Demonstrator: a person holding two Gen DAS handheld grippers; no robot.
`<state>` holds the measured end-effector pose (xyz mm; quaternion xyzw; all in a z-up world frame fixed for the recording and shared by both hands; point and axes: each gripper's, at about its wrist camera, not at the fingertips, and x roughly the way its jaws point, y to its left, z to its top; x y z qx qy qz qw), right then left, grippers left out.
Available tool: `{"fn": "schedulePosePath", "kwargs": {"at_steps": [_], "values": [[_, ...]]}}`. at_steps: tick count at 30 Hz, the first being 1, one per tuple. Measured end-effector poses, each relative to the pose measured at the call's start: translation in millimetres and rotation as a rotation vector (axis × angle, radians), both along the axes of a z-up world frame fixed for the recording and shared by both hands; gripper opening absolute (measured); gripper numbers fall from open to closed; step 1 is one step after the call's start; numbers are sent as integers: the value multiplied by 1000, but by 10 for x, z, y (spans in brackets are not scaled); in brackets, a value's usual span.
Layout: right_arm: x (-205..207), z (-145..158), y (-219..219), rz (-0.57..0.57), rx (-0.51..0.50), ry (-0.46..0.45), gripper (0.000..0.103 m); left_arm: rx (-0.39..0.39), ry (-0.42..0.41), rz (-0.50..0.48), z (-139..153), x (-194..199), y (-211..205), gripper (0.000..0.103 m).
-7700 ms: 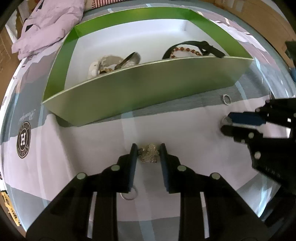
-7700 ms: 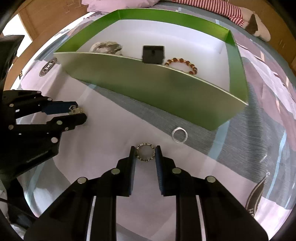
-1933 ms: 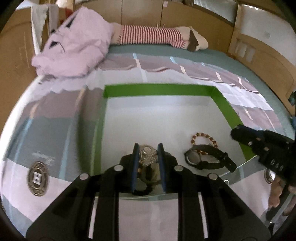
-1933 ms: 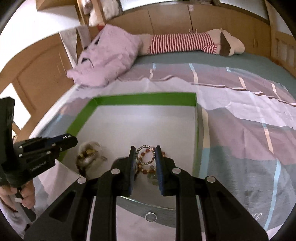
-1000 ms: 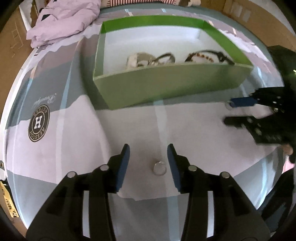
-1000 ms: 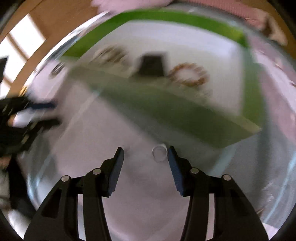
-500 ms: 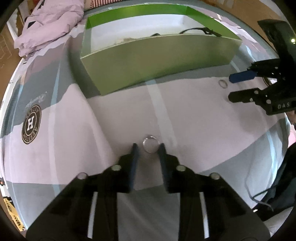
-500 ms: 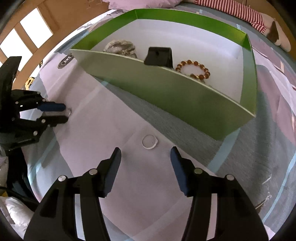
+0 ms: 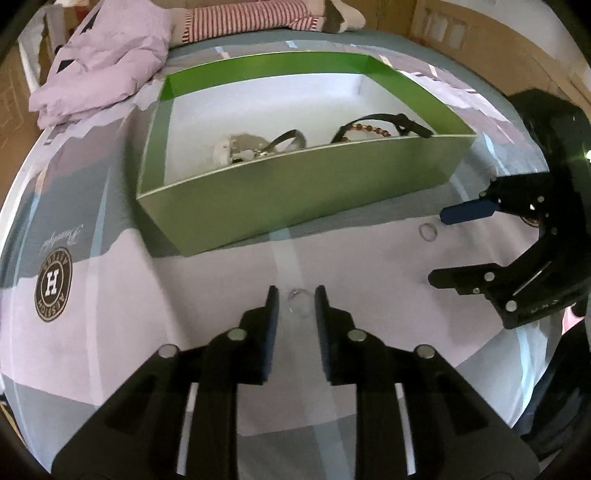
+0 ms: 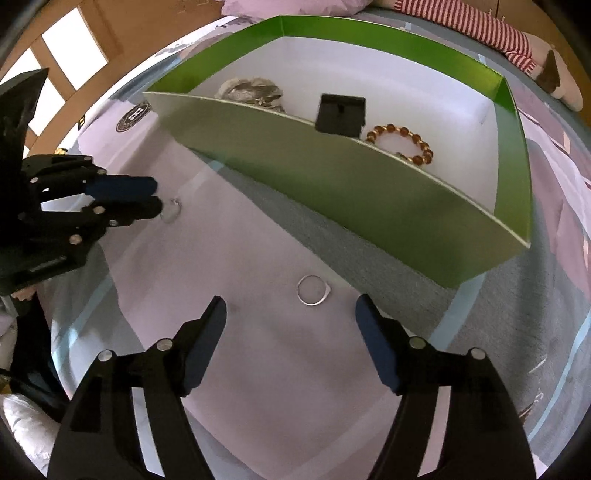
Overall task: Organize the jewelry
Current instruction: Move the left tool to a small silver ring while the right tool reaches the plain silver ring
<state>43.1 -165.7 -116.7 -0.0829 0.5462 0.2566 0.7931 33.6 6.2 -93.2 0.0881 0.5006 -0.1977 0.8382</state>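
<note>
A green box [image 9: 295, 188] with a white floor stands on the bed sheet. It holds a silvery pile [image 9: 240, 146], a black watch [image 9: 391, 122] and an amber bead bracelet [image 10: 402, 144]. My left gripper [image 9: 295, 306] is shut on a thin silver ring [image 9: 298, 300] at its tips, just above the sheet in front of the box. In the right wrist view that left gripper [image 10: 158, 197] sits far left with the ring [image 10: 171, 212] at its tips. My right gripper [image 10: 291, 310] is wide open, and a second silver ring [image 10: 313, 290] lies on the sheet just beyond its fingertips.
A lilac garment [image 9: 107, 55] and a red-striped soft toy [image 9: 251, 16] lie behind the box. The sheet carries a round H logo [image 9: 53, 284] at the left. Wooden bed boards [image 9: 461, 33] rise at the back. In the left wrist view the right gripper [image 9: 437, 247] stands at the right.
The left gripper, open over the ring a second ago, has shut on it and risen a little. The right gripper has opened wider, closer to the second ring.
</note>
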Motion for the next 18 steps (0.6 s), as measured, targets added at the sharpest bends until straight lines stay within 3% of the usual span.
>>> {"fn": "schedulePosePath", "kwargs": {"at_steps": [1,3,4,6,10,14,17,18], "values": [[6,2,-9,-13,4,-17,72,4,5,5,-14,-22,2,24],[17,-5,29,-28,10,-47,56,18,18,9,-58,-17,-18,26],[18,-23,70,-21,-4,-47,47,25,28,8,-90,-5,-24,28],[-2,-16,121,-1,-18,-53,19,35,34,1,-126,0,-49,29],[-122,23,186,89,5,-37,19,34,31,-23,-117,-48,-51,31],[-57,21,3,-12,-48,-80,21,32,28,-29,-113,-88,-32,40],[-110,158,-137,-15,-10,-105,59,35,34,-32,-139,-81,-64,40],[-141,197,-164,-11,-2,-118,60,39,33,-32,-144,-59,-73,40]]}}
